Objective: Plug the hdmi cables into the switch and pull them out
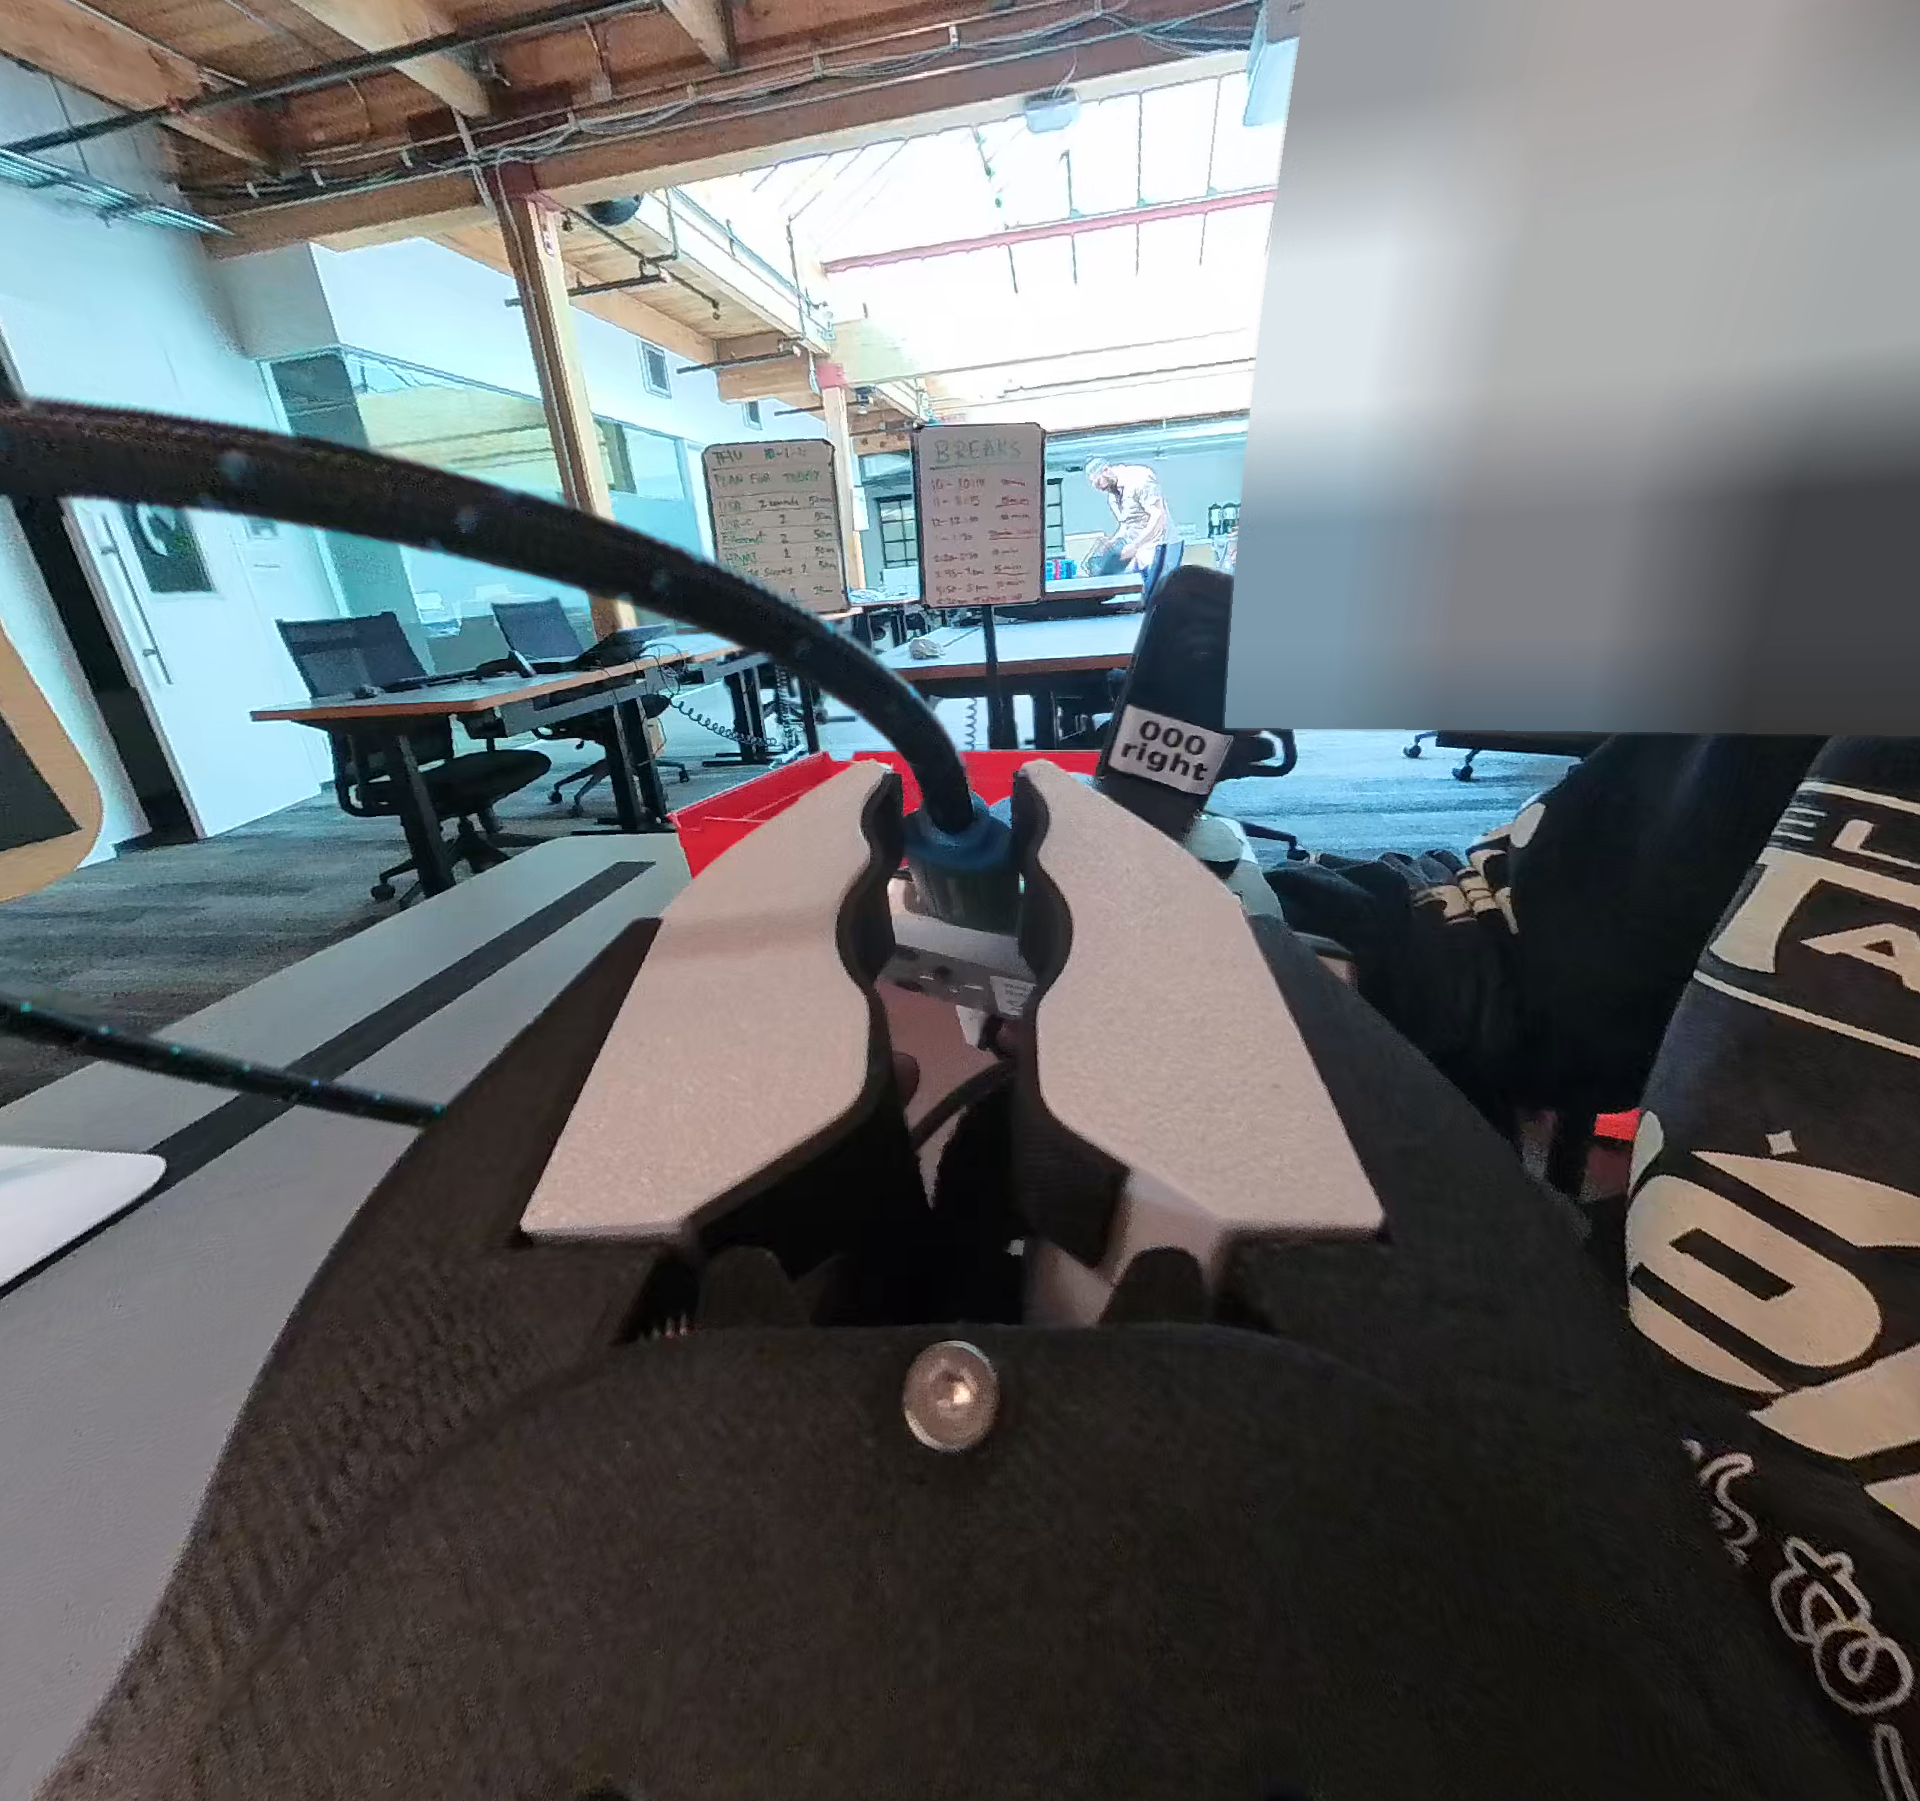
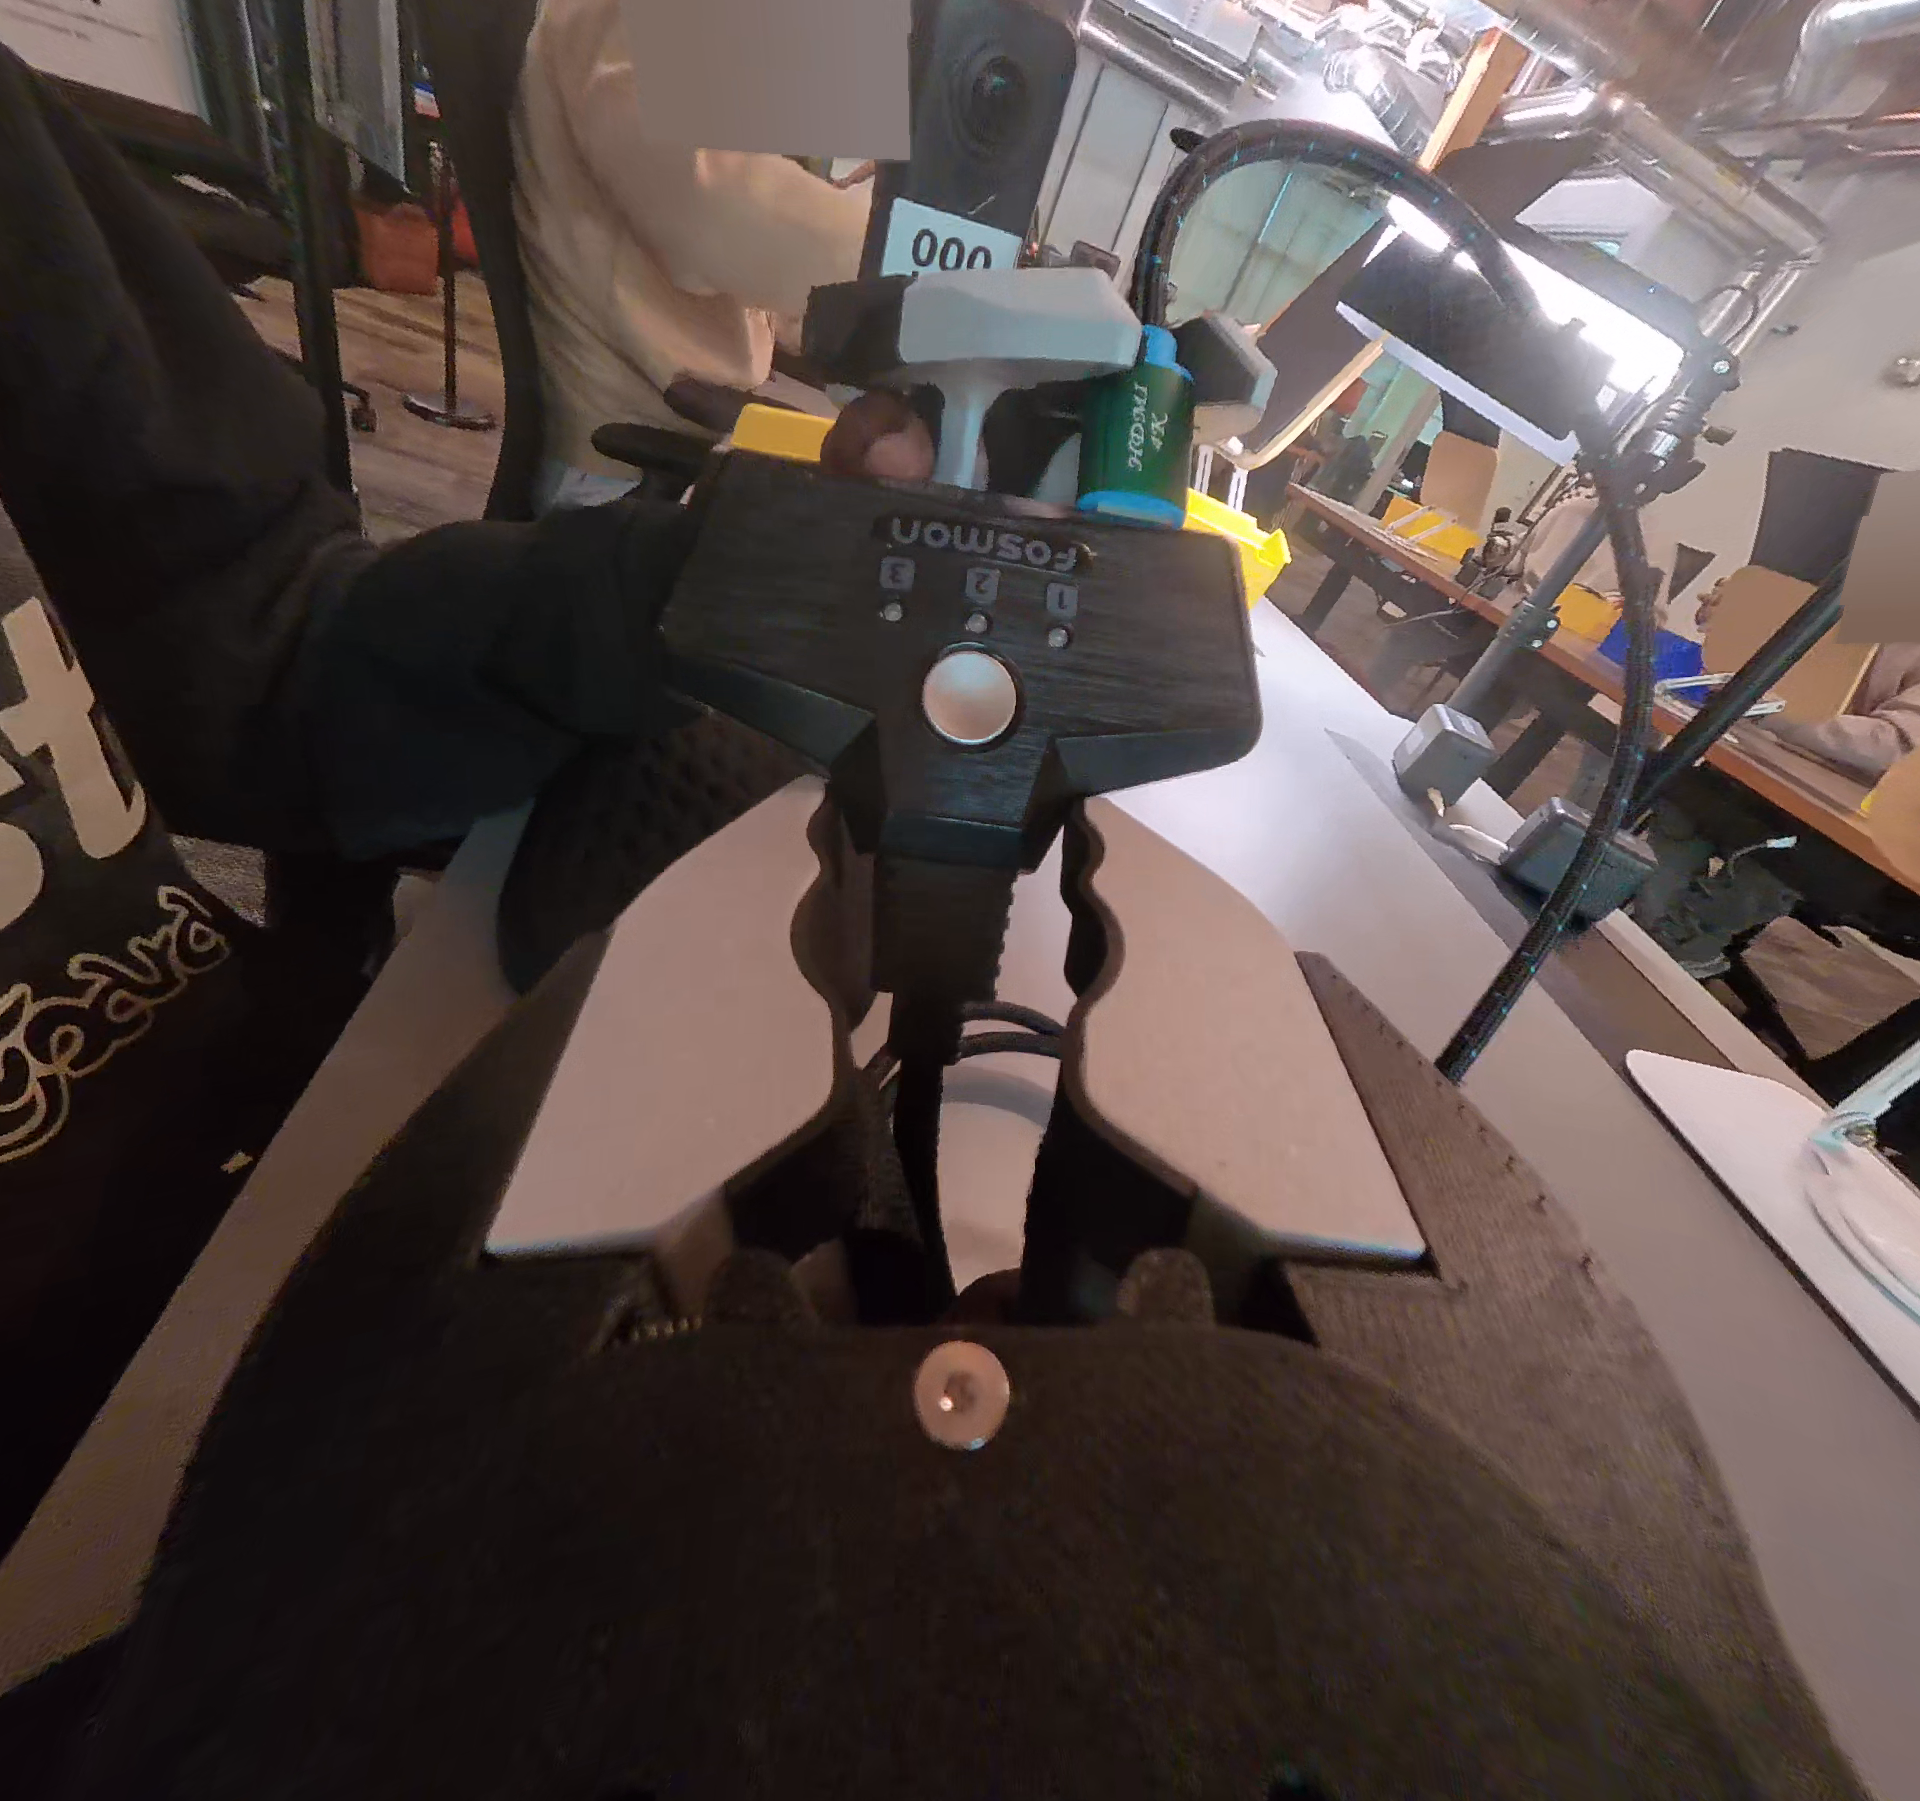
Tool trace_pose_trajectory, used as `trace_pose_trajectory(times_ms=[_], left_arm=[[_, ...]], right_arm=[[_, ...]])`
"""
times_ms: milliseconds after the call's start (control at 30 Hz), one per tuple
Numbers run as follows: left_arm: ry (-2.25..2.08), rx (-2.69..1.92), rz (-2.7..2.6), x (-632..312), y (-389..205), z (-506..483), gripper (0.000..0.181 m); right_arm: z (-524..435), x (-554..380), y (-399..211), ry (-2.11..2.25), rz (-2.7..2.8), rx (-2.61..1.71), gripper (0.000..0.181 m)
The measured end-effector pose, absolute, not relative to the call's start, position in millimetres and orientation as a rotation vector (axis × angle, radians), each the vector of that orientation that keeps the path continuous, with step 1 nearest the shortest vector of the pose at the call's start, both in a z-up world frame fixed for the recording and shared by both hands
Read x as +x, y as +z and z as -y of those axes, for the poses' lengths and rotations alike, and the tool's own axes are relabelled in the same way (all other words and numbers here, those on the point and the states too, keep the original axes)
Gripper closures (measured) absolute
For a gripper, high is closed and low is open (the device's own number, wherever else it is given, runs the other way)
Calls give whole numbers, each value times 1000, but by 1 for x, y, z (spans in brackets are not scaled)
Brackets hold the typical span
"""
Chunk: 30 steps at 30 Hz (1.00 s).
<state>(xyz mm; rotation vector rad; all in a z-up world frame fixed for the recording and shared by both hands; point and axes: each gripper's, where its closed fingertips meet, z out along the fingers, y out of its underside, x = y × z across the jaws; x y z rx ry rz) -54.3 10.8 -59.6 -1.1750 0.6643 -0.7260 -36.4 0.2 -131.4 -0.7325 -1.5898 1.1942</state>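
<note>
Left gripper (image 1: 956,868): fingers (image 1: 769,982) clenched on the green, blue-collared HDMI plug (image 1: 951,858), grip near the collar where the black braided cable (image 1: 499,515) leaves and arcs up and away to the left. Right gripper (image 2: 971,904): fingers (image 2: 665,1045) clamped on the narrow tail of the black switch (image 2: 961,650), held up off the grey bench (image 2: 1340,816) with its button and three indicator lights facing the camera. Plug (image 2: 1132,437) standing at the switch's far edge, at the right-hand port, blue end touching the housing; seated fully or only at the mouth, cannot tell from here. Farther out: red bin (image 1: 748,816) beyond the left fingers, yellow bin (image 2: 1242,525) behind the switch, white pad (image 2: 1756,1159) at the bench edge on the right, dark sleeve (image 2: 312,525) alongside.

Likely trouble: switch pinched only by its thin tail, so a hard push or pull on the plug could pivot or slide it between the right fingers. Stiff cable loop tugging sideways, so a skewed plug might jam or scrape the port. Grip high near the collar, hence possible slip off the plug under a sharp pull.
</note>
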Motion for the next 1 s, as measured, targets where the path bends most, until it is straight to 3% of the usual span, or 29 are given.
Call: trace_pose_trajectory(times_ms=[333, 500, 667, 1000], left_arm=[[-420, -1601, -764, -93, -94, -2, 148], [164, -1733, -334, -223, -74, 30, 148], [771, -2065, 435, -391, -126, 126, 148], [932, -2408, 814, -441, -206, 159, 145]], right_arm=[[-91, -26, -165, 779, 1536, -1151, 141], [-120, -18, -224, 435, 1712, -1424, 140], [-104, -28, -221, 604, 1705, -1428, 130], [-107, -26, -190, 794, 1532, -1372, 130]])
